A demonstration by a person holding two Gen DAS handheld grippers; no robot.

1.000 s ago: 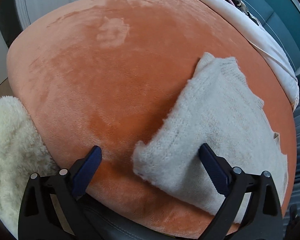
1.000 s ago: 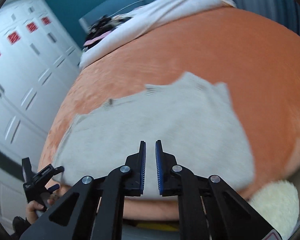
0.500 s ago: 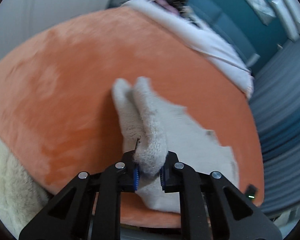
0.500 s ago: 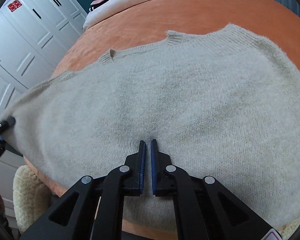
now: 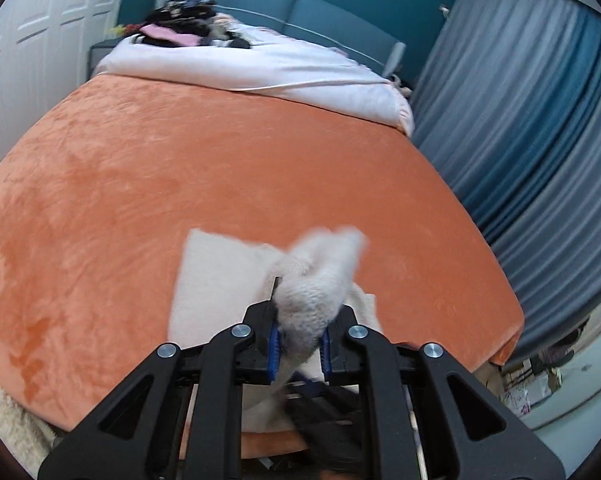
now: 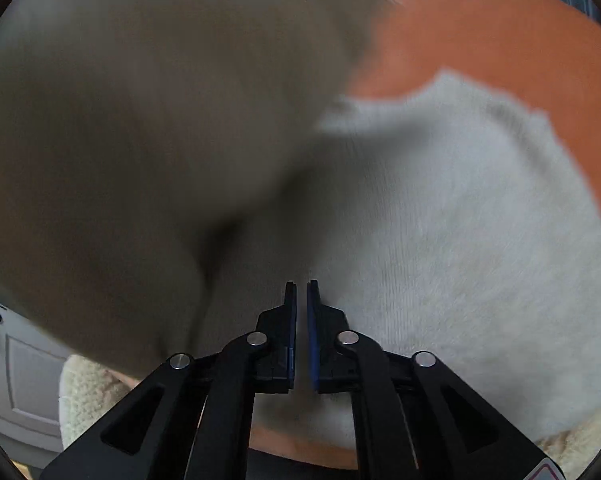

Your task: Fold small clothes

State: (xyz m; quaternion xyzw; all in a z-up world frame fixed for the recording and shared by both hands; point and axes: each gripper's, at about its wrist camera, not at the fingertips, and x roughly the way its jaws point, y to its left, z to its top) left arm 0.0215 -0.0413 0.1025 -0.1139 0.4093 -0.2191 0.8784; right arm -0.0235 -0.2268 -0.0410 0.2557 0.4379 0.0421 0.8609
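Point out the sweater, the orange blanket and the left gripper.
sweater (image 6: 460, 240), right wrist view, flat knit body.
orange blanket (image 5: 220, 168), left wrist view, bare middle.
left gripper (image 5: 298, 340), left wrist view, between its fingertips.

Two forward-tilted wrist views, close over orange bed (image 5: 220, 168) (shared sweater (image 6: 460, 240))

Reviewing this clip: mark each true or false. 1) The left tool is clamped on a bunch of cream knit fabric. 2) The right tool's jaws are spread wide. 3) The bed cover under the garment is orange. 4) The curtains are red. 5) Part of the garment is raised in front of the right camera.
1) True: the left tool pinches the cream sweater.
2) False: the right tool is shut, resting on the sweater.
3) True: the bed cover is orange.
4) False: the curtains are blue-grey.
5) True: a blurred fold fills the left of that view.
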